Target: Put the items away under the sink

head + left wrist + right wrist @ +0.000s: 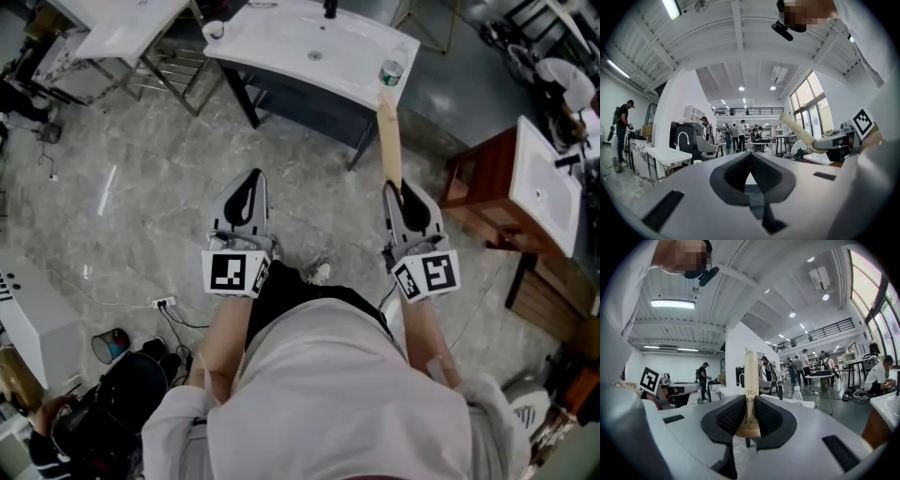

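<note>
My right gripper (402, 190) is shut on a long tan paper packet (389, 139) that sticks out past its tips toward the sink. In the right gripper view the packet (751, 380) stands pinched between the ribbed pads (729, 417). My left gripper (249, 180) is shut with nothing in it; in the left gripper view its jaws (750, 157) meet at the tip. The white sink top (281, 37) on a dark cabinet (300, 98) lies ahead. A water bottle (391, 72) stands on its right corner. Both grippers hang over the floor, short of the cabinet.
A wooden vanity with a white basin (544, 187) stands at the right. A white table (122, 28) on a metal frame is at the upper left. A white box (33, 323), a black bag (122, 394) and cables lie on the floor at the left. Several people stand far off.
</note>
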Demonstrator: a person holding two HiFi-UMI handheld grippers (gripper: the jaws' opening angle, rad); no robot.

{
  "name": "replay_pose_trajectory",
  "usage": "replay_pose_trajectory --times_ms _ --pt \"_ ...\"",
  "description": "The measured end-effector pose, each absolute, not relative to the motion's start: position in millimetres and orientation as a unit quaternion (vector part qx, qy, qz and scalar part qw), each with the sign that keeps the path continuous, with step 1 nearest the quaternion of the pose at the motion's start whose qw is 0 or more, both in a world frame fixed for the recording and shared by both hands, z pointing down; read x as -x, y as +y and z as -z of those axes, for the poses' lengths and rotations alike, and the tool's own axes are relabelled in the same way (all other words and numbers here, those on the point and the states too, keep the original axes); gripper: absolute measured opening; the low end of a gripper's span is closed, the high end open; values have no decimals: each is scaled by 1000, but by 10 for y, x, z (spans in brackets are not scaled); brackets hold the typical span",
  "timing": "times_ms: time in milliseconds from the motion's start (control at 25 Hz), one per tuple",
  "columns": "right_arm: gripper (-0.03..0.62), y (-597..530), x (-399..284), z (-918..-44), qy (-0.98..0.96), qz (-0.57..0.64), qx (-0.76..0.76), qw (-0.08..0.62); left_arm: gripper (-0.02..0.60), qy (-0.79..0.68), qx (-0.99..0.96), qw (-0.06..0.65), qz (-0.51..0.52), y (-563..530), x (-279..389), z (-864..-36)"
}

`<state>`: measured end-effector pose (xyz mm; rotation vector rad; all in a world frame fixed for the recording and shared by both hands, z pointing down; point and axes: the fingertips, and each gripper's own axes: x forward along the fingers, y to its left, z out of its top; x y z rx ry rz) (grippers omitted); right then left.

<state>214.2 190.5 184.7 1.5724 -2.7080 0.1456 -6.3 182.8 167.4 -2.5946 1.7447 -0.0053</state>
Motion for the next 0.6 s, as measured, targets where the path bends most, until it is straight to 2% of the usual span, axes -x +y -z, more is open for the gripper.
replay_pose_trajectory --times_ms 600 --pt "84 1371 -1672 -1884 -856 -45 -514 19 3 548 837 4 1 1273 577 -1821"
